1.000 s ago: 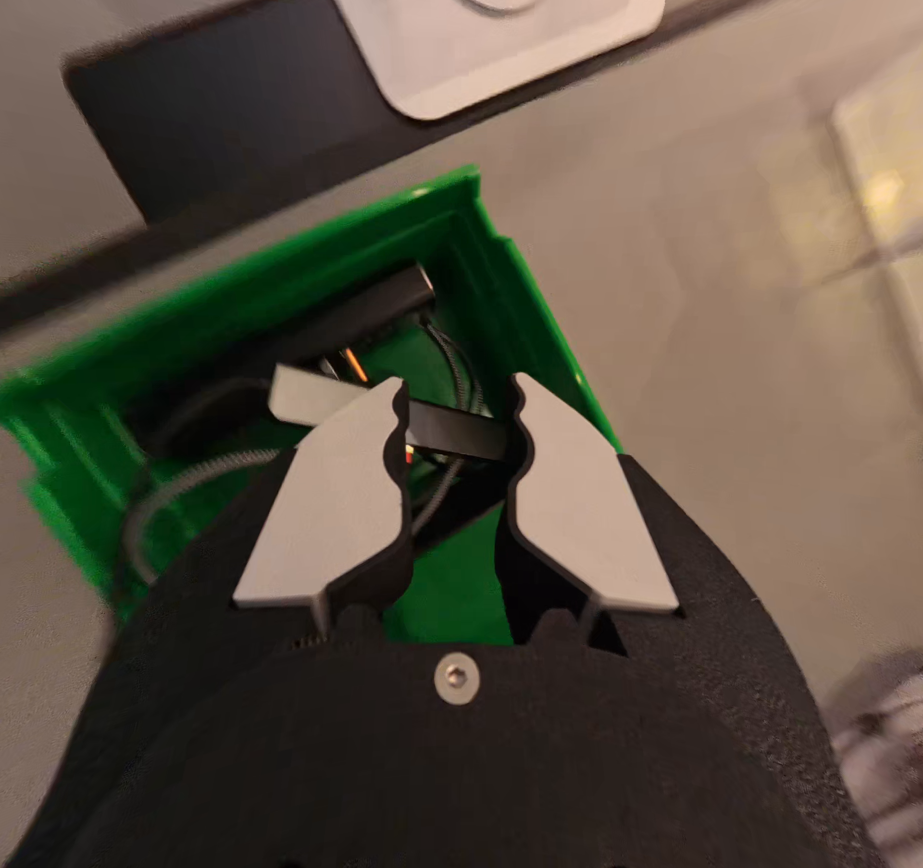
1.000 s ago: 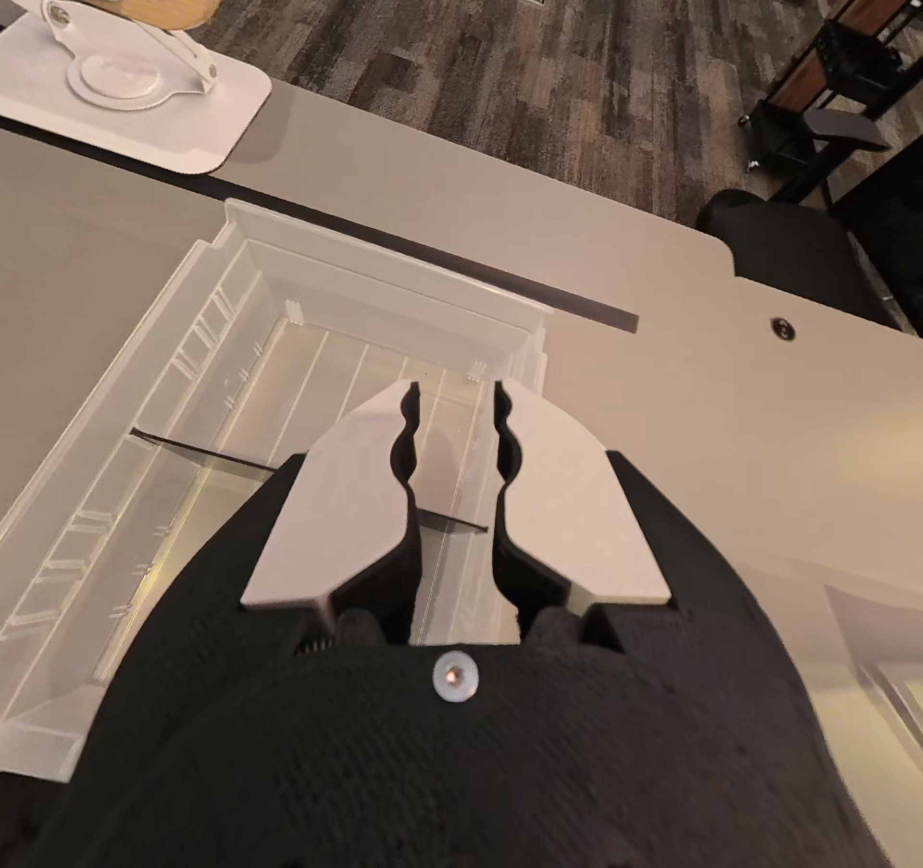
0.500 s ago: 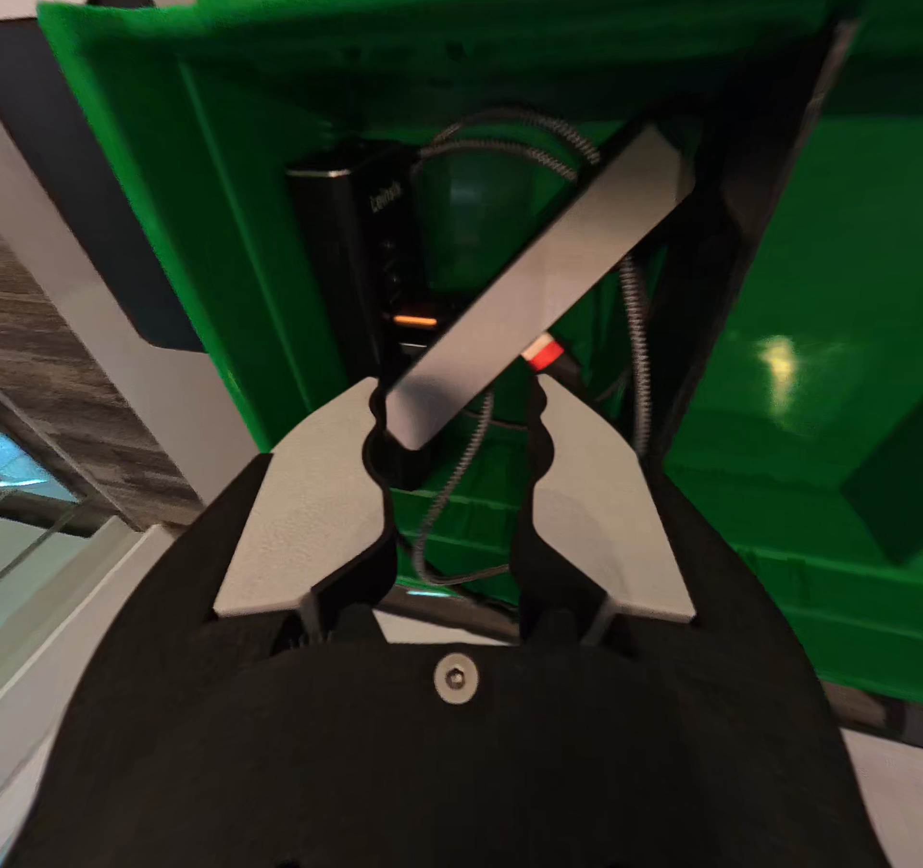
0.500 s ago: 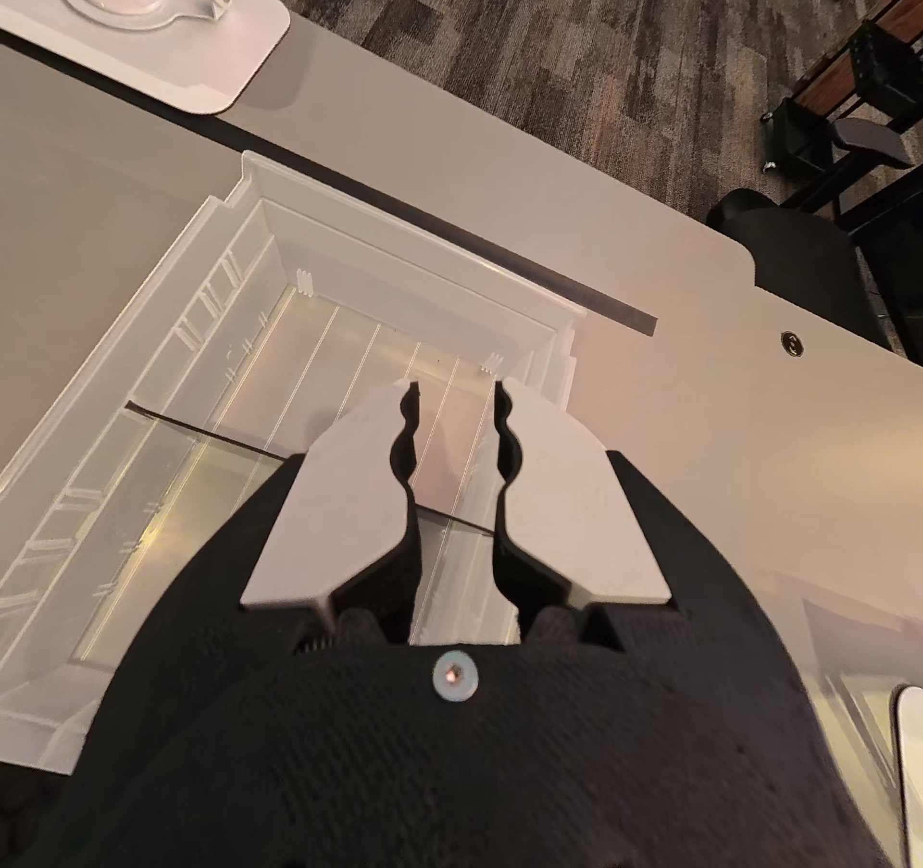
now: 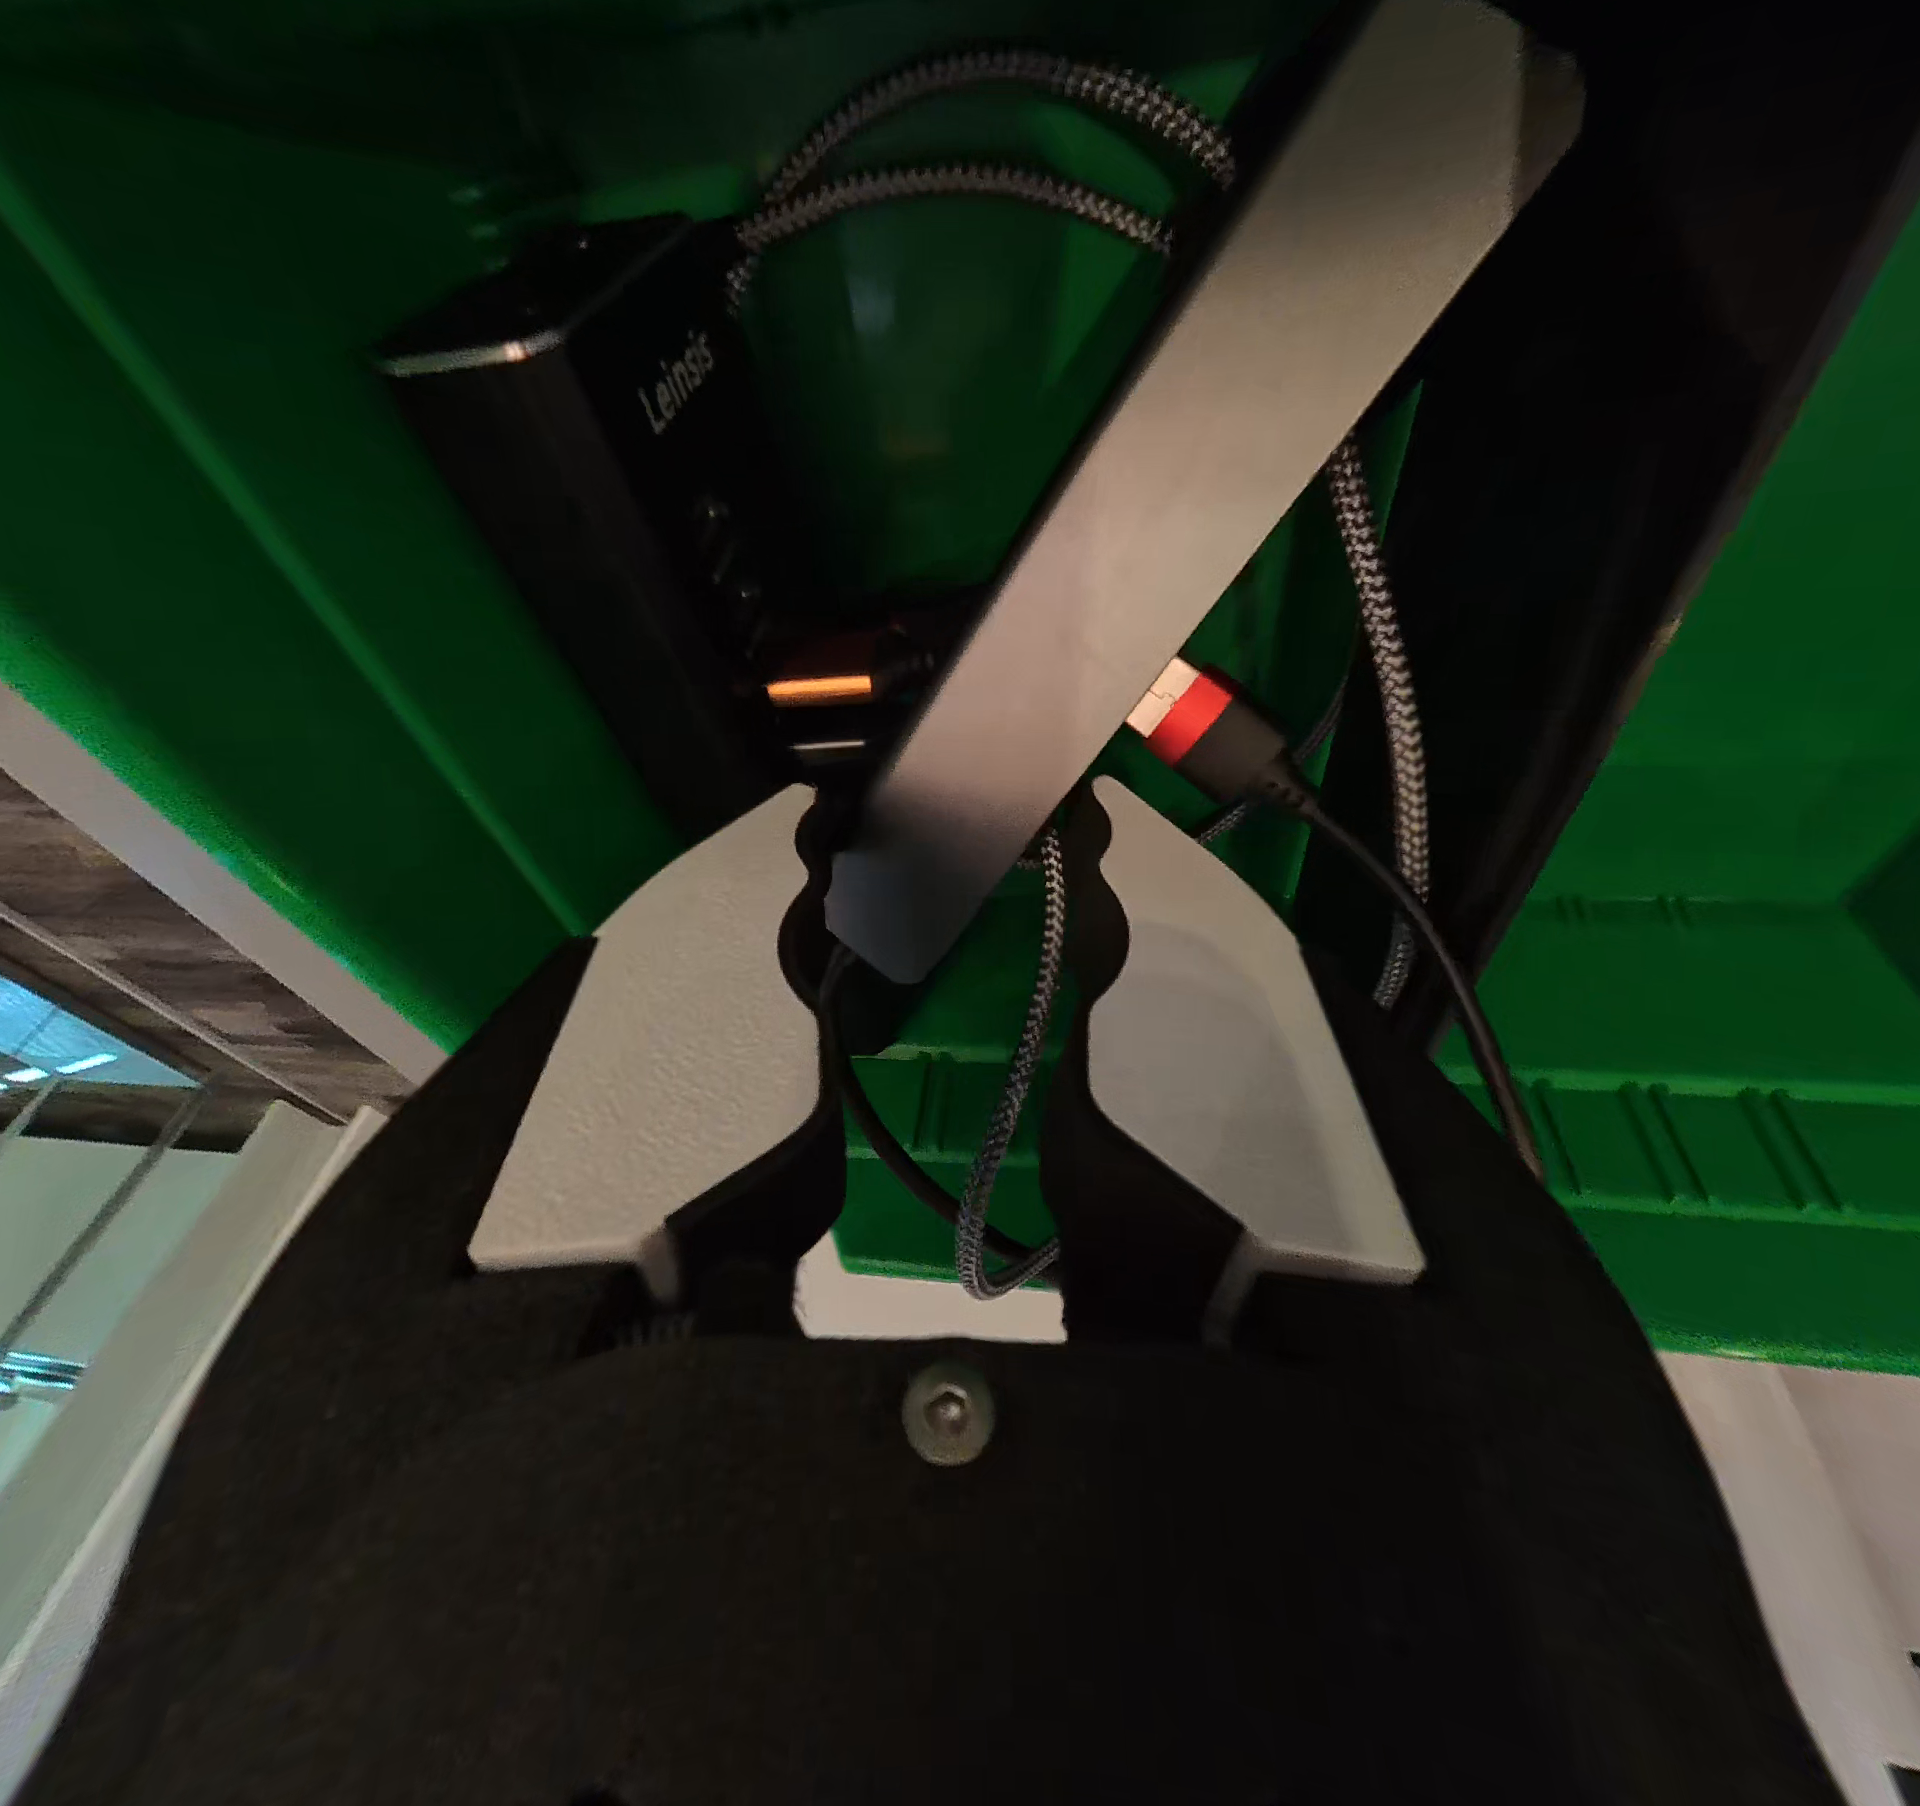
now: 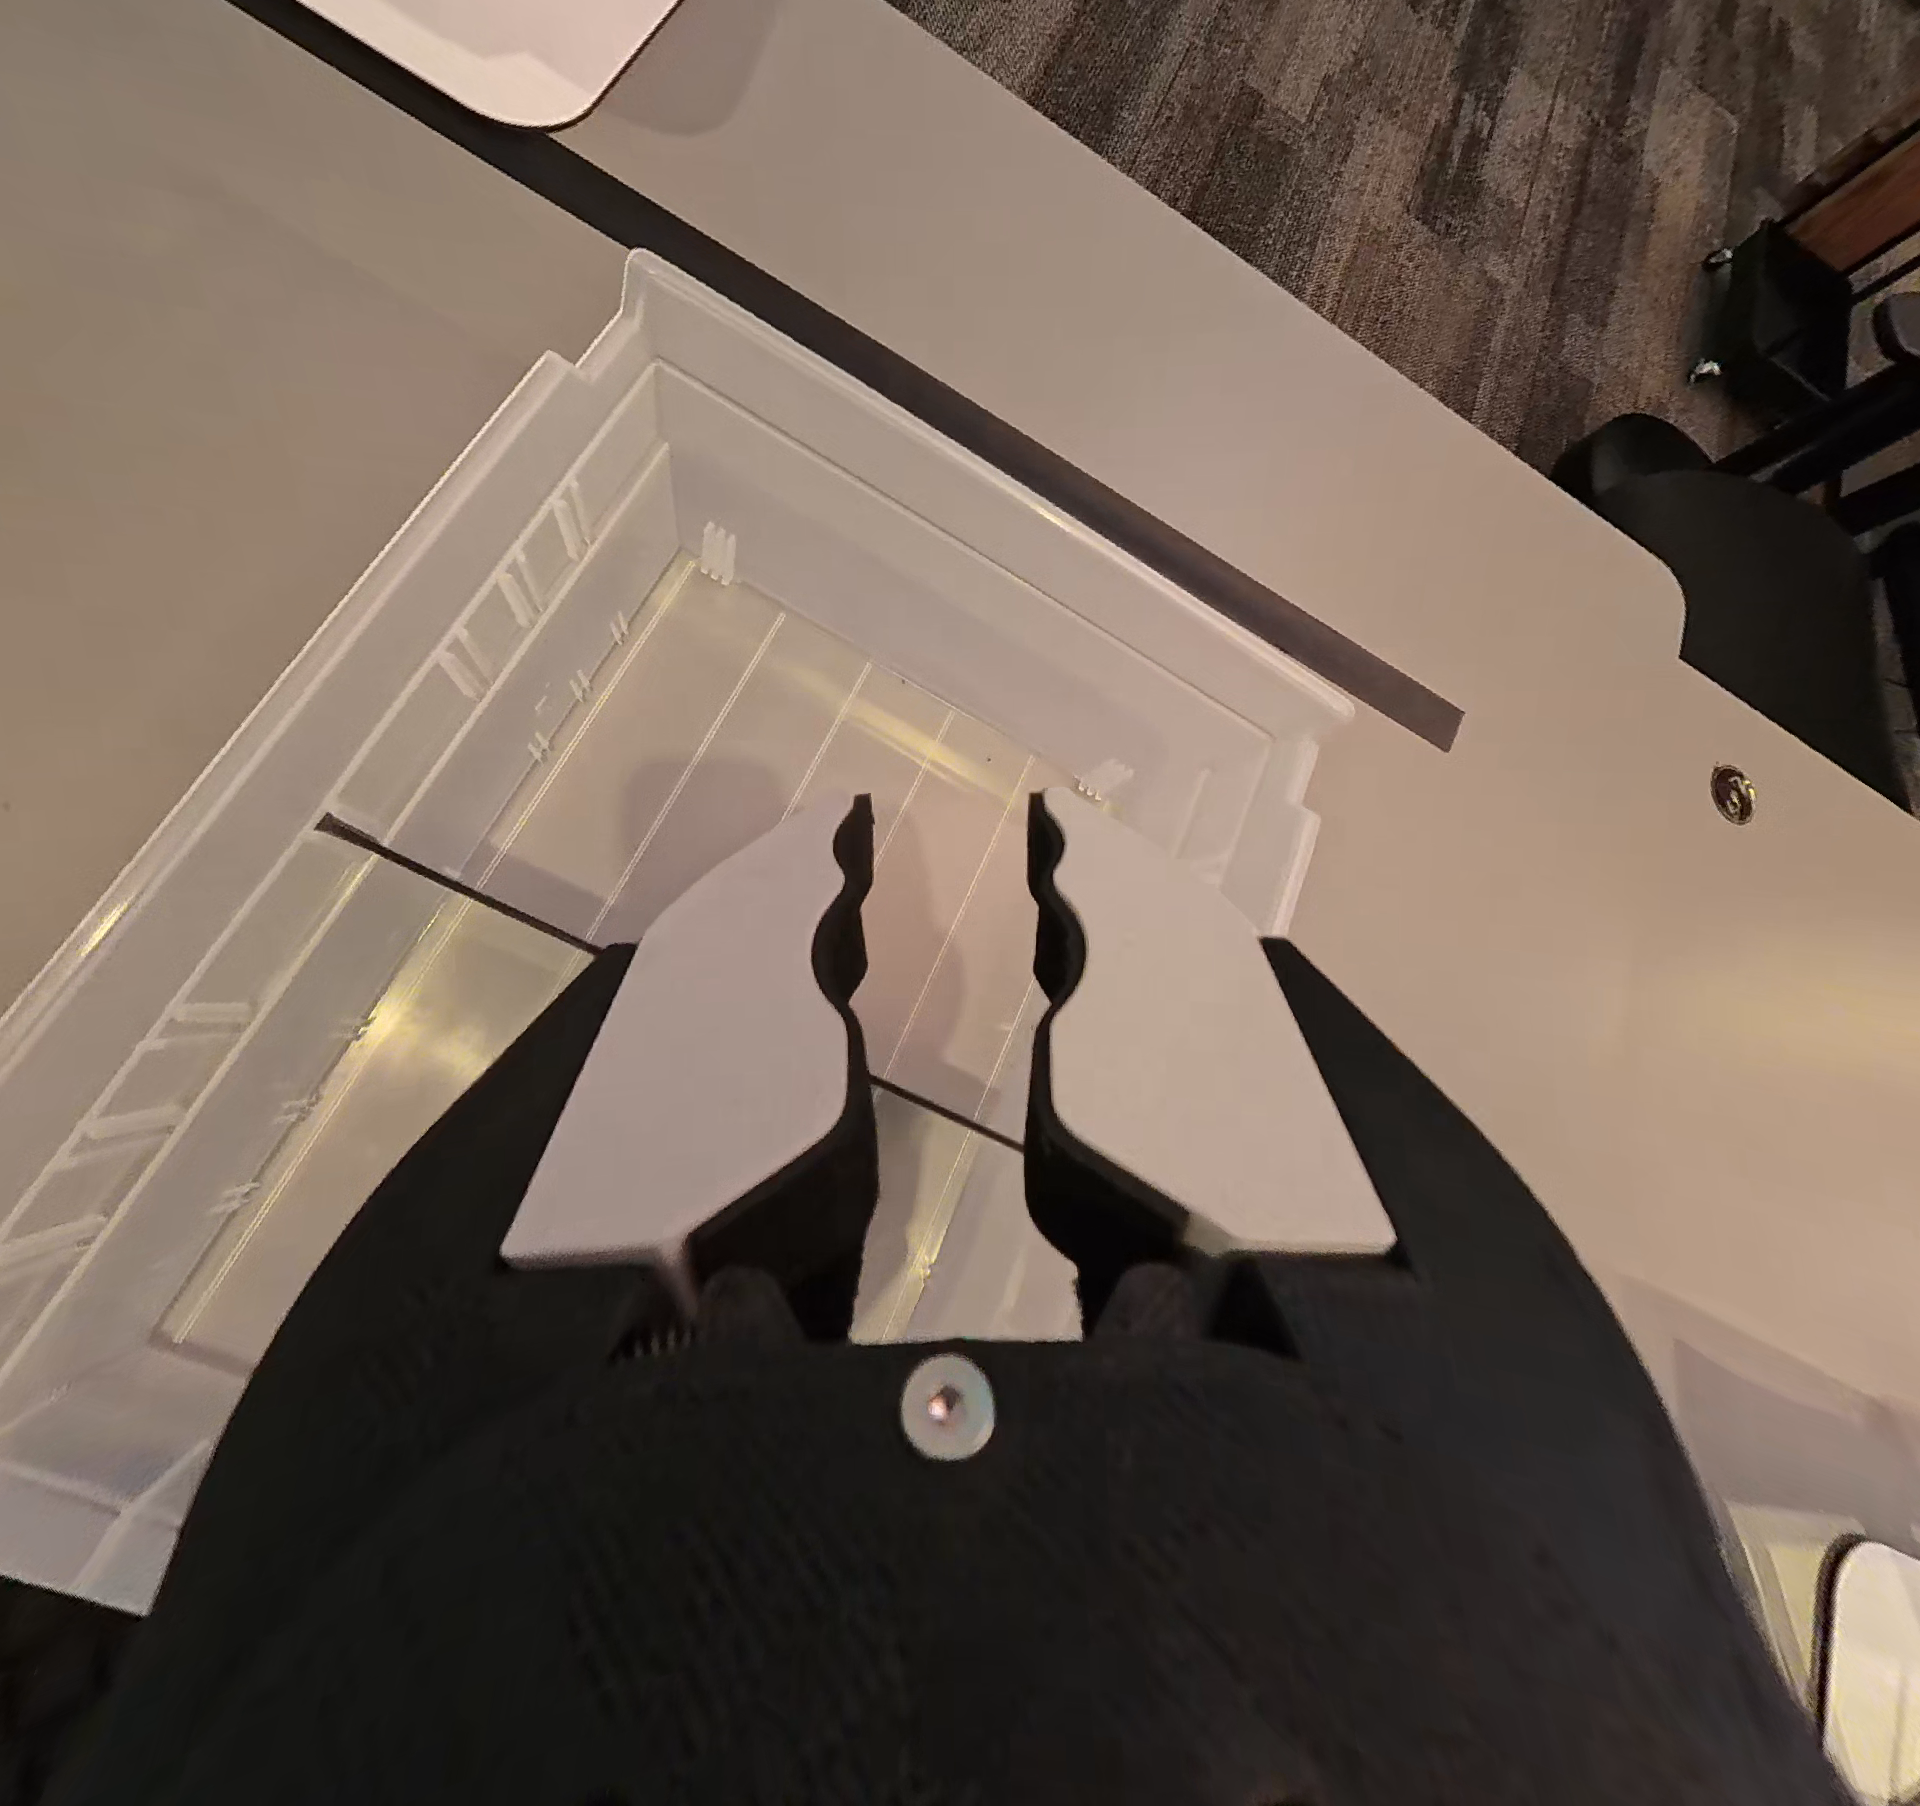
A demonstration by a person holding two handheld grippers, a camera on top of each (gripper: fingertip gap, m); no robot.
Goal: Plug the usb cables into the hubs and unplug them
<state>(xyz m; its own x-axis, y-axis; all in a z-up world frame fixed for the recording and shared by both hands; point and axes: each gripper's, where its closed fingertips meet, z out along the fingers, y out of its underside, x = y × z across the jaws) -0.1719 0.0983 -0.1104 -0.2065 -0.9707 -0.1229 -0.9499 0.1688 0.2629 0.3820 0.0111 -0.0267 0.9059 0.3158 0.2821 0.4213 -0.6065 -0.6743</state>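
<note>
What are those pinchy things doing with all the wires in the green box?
A person is working with two hand-held tongs. The left tongs are open around the near end of a flat grey metal USB hub inside the green plastic bin; whether they touch it is unclear. A red-tipped black cable is plugged into that hub's side, and a black box-shaped hub sits behind. The right tongs are open, empty, above a clear plastic bin.

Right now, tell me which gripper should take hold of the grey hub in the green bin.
Left. The left gripper is already at the green bin, its open jaws flanking the near end of the grey hub. The right gripper is open over a clear bin instead, with no hub in its view.
</note>
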